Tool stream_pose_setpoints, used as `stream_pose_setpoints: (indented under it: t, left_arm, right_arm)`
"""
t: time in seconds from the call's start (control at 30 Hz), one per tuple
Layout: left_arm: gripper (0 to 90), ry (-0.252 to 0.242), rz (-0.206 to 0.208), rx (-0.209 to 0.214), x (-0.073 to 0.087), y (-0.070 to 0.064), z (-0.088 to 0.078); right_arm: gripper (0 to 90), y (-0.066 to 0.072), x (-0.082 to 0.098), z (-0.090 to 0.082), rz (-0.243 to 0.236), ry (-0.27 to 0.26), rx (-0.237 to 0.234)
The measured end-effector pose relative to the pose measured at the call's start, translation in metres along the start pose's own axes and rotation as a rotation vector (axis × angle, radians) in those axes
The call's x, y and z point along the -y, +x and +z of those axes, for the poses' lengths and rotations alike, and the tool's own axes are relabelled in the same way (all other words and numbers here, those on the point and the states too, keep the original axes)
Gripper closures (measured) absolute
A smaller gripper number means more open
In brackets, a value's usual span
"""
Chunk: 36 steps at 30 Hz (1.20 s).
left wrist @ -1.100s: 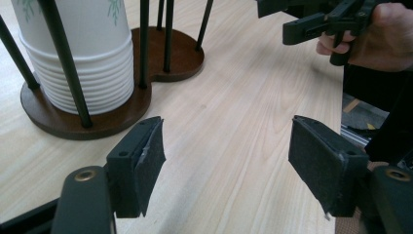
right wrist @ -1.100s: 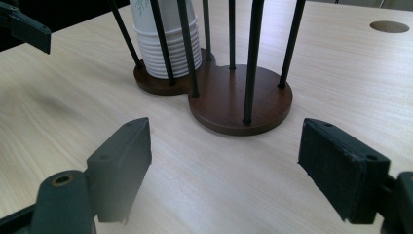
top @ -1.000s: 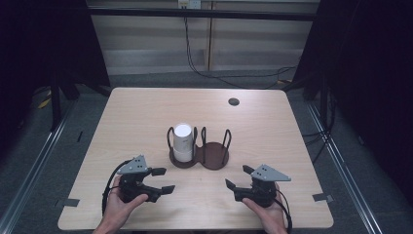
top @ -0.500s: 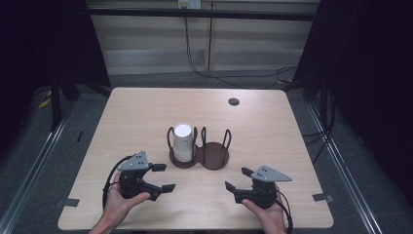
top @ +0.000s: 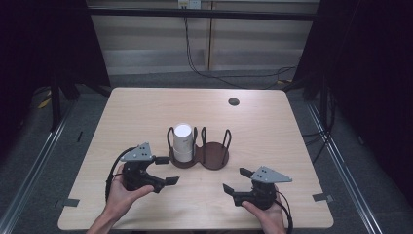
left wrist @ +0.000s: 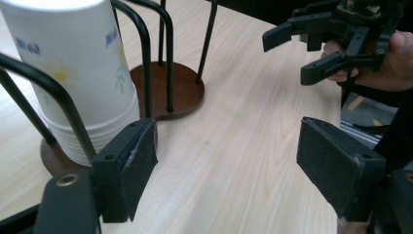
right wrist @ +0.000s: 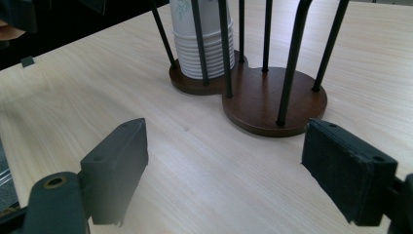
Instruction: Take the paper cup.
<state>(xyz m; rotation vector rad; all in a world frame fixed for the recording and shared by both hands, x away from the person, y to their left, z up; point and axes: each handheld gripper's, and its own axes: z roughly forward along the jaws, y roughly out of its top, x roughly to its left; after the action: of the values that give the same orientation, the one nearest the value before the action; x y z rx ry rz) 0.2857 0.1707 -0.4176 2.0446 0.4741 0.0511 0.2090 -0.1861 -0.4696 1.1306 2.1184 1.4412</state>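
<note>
Two grippers: both hover low over the near part of the table [top: 146,107], each in a person's hand; nothing is held.
Left gripper [top: 163,170]: jaws apart and empty; they have just been closing a little after widening, with only bare wood between them; in the left gripper view one pad sits just beside the stack's lower rims, not touching.
Right gripper [top: 238,181]: jaws spread and empty, having just opened further; it faces the holder's vacant side.
Cup stack [top: 183,141]: white paper cups with a faint flower print, nested upright in the left ring of the wire cup holder [top: 214,155]; the holder stands mid-table on two joined brown discs.
Step in hand (judged): a reach for the top cup; best to come in above the wire hoops, close the pads on the cup wall between two uprights, and lift straight up so the lower cups stay seated; the right gripper could steady the base if the stack drags along.
Risk (judged): a pad catching a hoop would tip or slide the whole holder.
Open room: wide bare wood on every side of the holder; a small dark disc [top: 234,101] lies well apart near the far edge.
Edges: both hands work close to the near edge; tape marks [top: 322,197] sit at the near corners.
</note>
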Motion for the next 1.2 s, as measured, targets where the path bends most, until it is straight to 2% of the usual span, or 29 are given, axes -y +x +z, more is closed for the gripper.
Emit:
stream_pose_setpoints:
  t: [0.13,0.23,0.37,0.5,0.63,0.83,0.97,1.03,1.1,1.13,1.2]
  left_arm:
    - [22.3,-0.018,-0.002,-0.013,-0.006,0.004,-0.001]
    - [24.4,-0.005,0.012,-0.022,-0.012,0.007,-0.002]
    - [26.0,-0.018,0.019,-0.027,-0.022,0.009,-0.007]
    - [25.8,-0.026,0.01,-0.04,-0.03,0.016,-0.009]
    - [25.7,-0.016,0.006,-0.067,-0.035,0.022,-0.009]
    - [26.3,0.013,0.003,-0.066,-0.046,0.03,-0.007]
    - [27.0,0.008,0.003,-0.077,-0.052,0.034,-0.01]
    - [26.2,0.02,0.001,-0.083,-0.055,0.037,-0.011]
    - [21.8,0.04,0.0,-0.11,-0.058,0.04,-0.011]
    - [21.6,0.043,-0.003,-0.096,-0.06,0.041,-0.01]
    - [24.9,0.06,0.013,-0.111,-0.063,0.041,-0.009]
  right_arm:
    - [16.9,-0.001,0.0,-0.001,0.008,0.0,0.001]
    - [17.1,-0.003,0.0,-0.002,0.01,-0.001,0.004]
    - [16.4,-0.003,0.0,-0.002,0.008,-0.003,-0.004]
    - [16.3,0.0,0.0,-0.001,0.0,-0.001,-0.013]
    - [16.4,-0.001,0.0,-0.001,0.0,0.002,-0.013]
    - [16.5,-0.001,0.0,-0.001,-0.001,0.0,-0.024]
    - [16.5,-0.001,0.0,-0.001,0.002,0.006,-0.029]
    - [16.7,-0.001,0.0,0.0,-0.002,0.006,-0.029]
    - [16.8,-0.001,0.0,0.0,-0.001,0.007,-0.031]
    - [16.8,-0.001,0.0,0.0,0.001,0.006,-0.032]
    - [16.9,-0.001,0.0,0.0,0.004,0.009,-0.032]
